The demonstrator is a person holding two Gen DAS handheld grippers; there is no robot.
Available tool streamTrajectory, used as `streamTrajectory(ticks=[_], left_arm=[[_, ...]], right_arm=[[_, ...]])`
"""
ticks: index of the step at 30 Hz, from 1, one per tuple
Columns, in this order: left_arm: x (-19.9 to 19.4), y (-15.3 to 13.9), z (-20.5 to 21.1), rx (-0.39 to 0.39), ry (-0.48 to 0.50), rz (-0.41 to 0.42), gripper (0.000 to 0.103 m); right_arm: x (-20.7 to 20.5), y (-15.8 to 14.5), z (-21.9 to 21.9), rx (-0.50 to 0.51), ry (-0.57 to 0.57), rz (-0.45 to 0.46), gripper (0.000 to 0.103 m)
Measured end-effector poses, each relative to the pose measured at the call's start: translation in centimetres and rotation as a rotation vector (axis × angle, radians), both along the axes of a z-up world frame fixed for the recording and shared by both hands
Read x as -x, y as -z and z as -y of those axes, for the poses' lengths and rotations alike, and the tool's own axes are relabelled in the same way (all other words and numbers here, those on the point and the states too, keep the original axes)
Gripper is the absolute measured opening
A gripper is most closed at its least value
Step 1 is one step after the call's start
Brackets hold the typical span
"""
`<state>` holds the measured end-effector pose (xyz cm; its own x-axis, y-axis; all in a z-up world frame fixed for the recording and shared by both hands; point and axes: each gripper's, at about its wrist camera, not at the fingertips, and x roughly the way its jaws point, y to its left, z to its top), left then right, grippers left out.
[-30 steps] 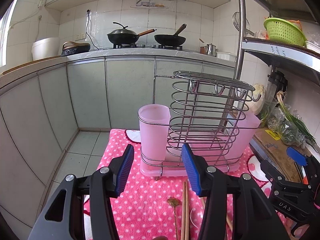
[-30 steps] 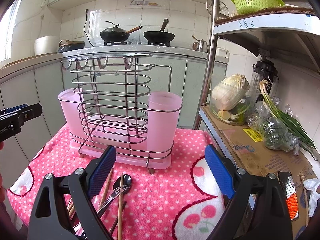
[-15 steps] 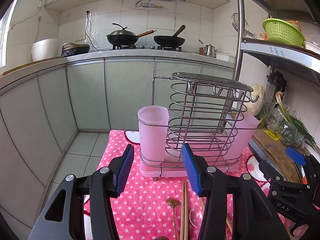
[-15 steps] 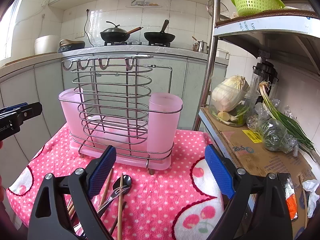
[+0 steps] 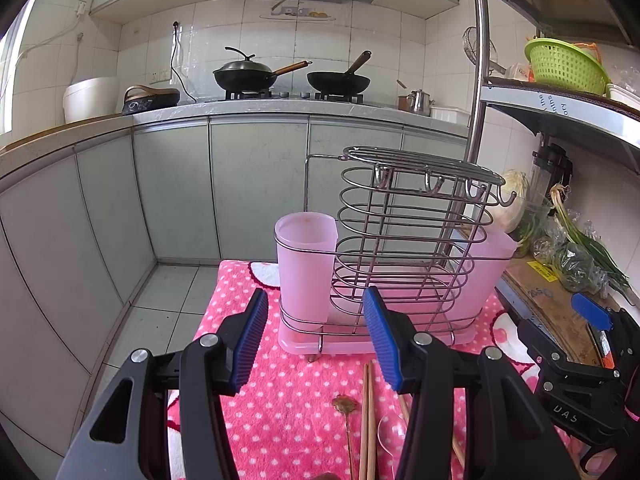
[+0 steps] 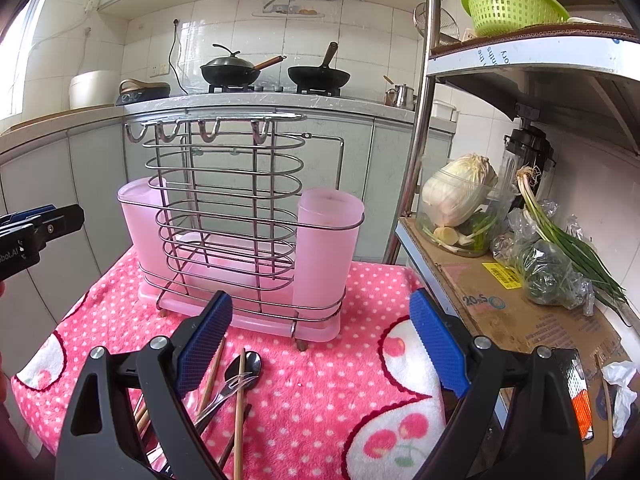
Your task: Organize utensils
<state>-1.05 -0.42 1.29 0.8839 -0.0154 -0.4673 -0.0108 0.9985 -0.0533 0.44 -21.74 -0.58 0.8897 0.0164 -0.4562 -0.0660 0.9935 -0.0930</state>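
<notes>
Here your left gripper (image 5: 314, 344) hangs half open and empty; your right gripper (image 6: 320, 344) gapes wide, empty. Chopsticks (image 6: 239, 408) and spoon (image 6: 244, 366) lie near on the pink cloth (image 6: 320, 392), just before the wire rack (image 6: 240, 224) with pink cups (image 6: 326, 248).

The left gripper (image 5: 314, 338) is a matte black plastic frame with angular arms and triangular cut-outs; each finger carries a ribbed blue pad (image 5: 251, 340), and round silver screws (image 5: 138, 356) sit at the joints; the right gripper (image 6: 320, 344) has the same build, black with textured blue pads (image 6: 438, 346) and bright pivot screws (image 6: 482, 343); white lettering marks its body at the lower right of the left wrist view; a fingertip of bare skin (image 5: 596, 462) shows below it.
</notes>
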Motion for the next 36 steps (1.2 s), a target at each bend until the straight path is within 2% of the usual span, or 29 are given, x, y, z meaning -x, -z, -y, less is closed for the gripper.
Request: streamTrajectory(ticks=[26,30,36], left_arm=[[-0.1,0.6,0.2,-0.007,0.011,-0.014,0.049],[-0.4,1.0,-0.3,-0.019,0.02,-0.038,0.049],[-1.1,2.1,-1.5,-0.008,0.028,-0.109,0.049]], right_arm=[[0.1,0.1,0.0,0.003,0.003,0.0,0.091],[-0.1,0.0,0.2,0.002,-0.003,-0.018,0.091],[-0.9,0.9,1.3,-0.045,-0.025,-0.113,0.091]])
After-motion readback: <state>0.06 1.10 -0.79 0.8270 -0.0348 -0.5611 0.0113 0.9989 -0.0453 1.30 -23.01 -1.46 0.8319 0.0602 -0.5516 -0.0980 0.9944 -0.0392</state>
